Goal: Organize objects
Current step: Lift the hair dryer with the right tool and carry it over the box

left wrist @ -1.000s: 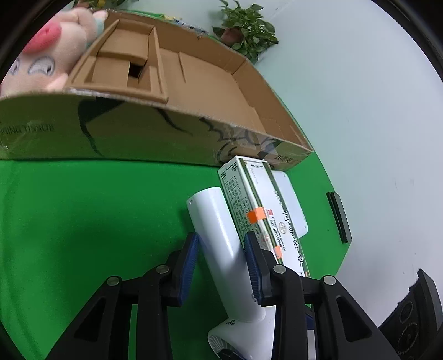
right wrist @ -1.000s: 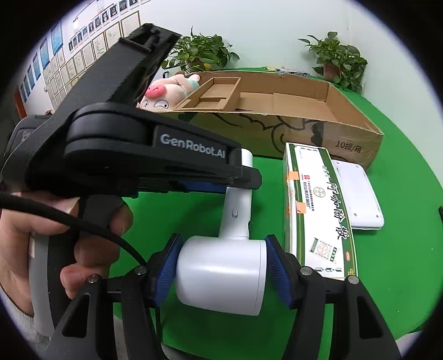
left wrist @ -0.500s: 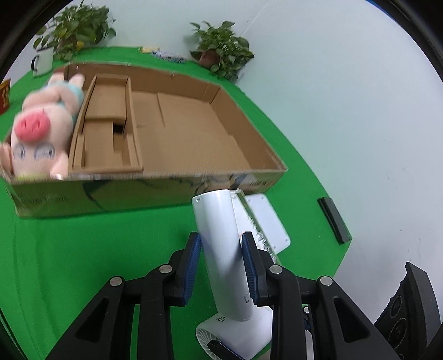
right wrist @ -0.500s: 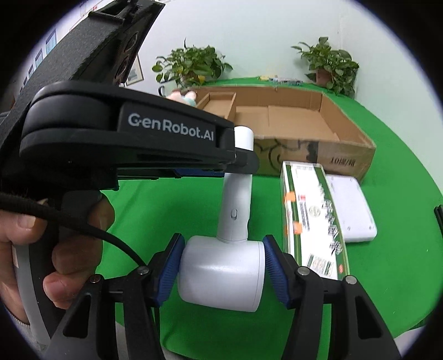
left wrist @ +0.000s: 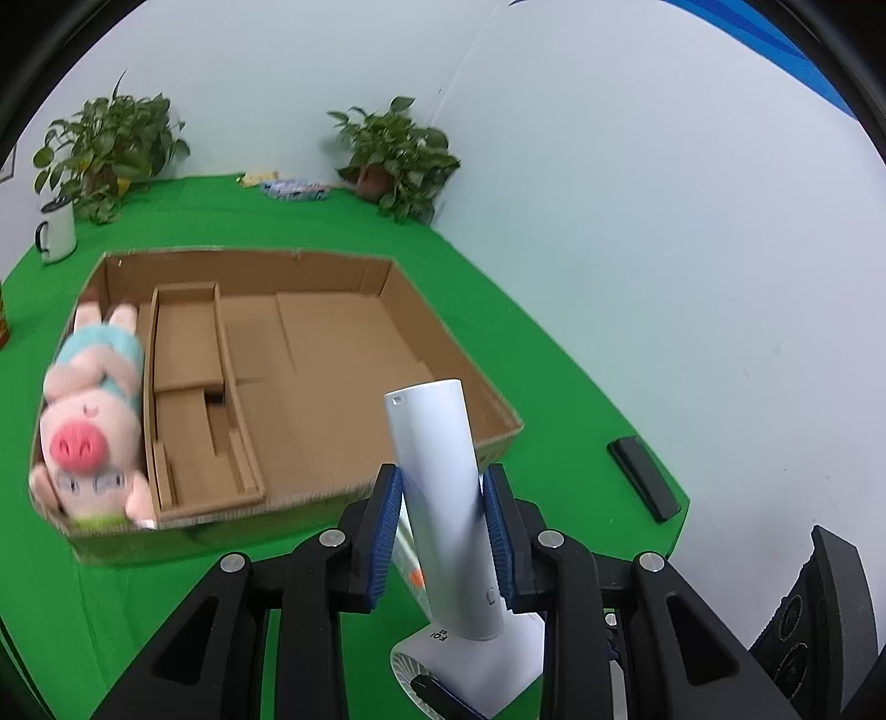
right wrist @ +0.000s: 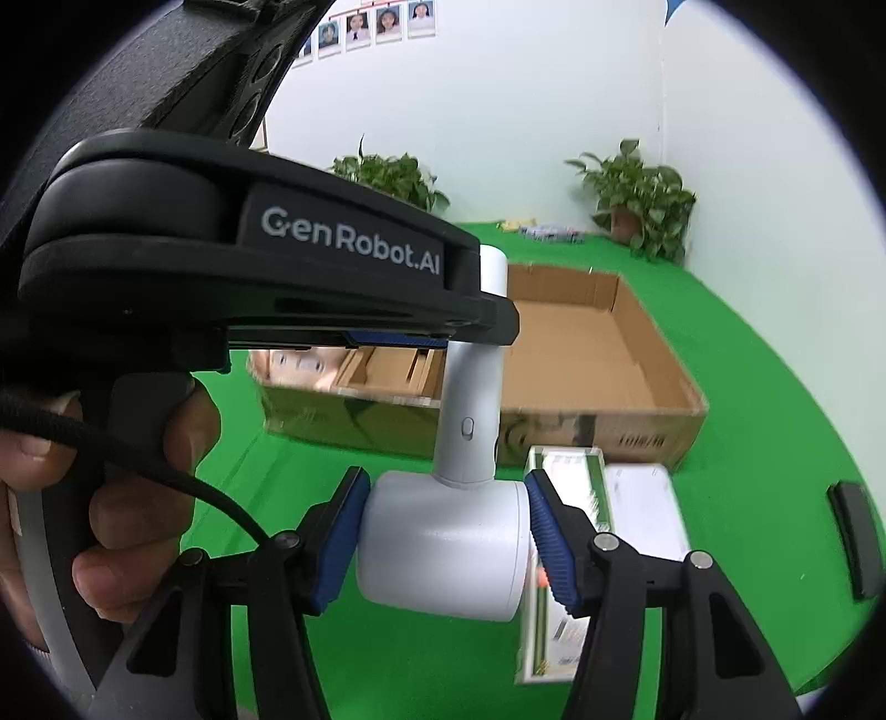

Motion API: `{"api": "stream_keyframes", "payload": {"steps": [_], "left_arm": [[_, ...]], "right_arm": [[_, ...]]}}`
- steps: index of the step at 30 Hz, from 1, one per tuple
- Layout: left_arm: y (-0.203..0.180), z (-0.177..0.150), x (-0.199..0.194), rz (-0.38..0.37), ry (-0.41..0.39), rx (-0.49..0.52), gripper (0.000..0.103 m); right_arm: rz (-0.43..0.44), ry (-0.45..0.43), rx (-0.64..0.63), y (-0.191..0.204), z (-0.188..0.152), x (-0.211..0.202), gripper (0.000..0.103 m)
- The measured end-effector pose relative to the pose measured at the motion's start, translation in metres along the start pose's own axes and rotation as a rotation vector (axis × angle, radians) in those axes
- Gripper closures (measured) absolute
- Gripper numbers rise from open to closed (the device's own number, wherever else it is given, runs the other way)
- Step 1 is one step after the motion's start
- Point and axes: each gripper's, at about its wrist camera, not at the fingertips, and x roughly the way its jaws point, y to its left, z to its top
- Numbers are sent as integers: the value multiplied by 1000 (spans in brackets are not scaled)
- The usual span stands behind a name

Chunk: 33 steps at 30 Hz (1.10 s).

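Box floor (left wrist: 343,354) lies bare — plush pig (left wrist: 91,421) fills left end

Setting: indoor office or lab-type room fitted as recording station. Evidence: table (left wrist: 498,310) covered in uniform green cloth; plain white walls (left wrist: 637,194); row of framed portrait photos (right wrist: 376,25) mounted high on wall; potted plants (left wrist: 396,158) along table's far edge; white enamel mug (left wrist: 55,232) beside them; open cardboard box (left wrist: 332,354) as sorting bin.
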Motion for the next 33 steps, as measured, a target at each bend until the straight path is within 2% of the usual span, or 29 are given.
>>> {"api": "stream_keyframes", "payload": {"steps": [7,14,27,33], "left_arm": [[-16,36,-15,6,-41,40,76],[-17,73,-24,20,-68,29,77],[11,145,-18,44,-59,-19,77],[27,169,-3,55,-35,-42,77]], "right_arm": [[-30,-52,-21,-4,24,-4,47],[-54,-86,-62,-3,53,1,47],[-54,-56,-113,2,105,38,47],[-43,-31,-109,-5,111,56,47]]}}
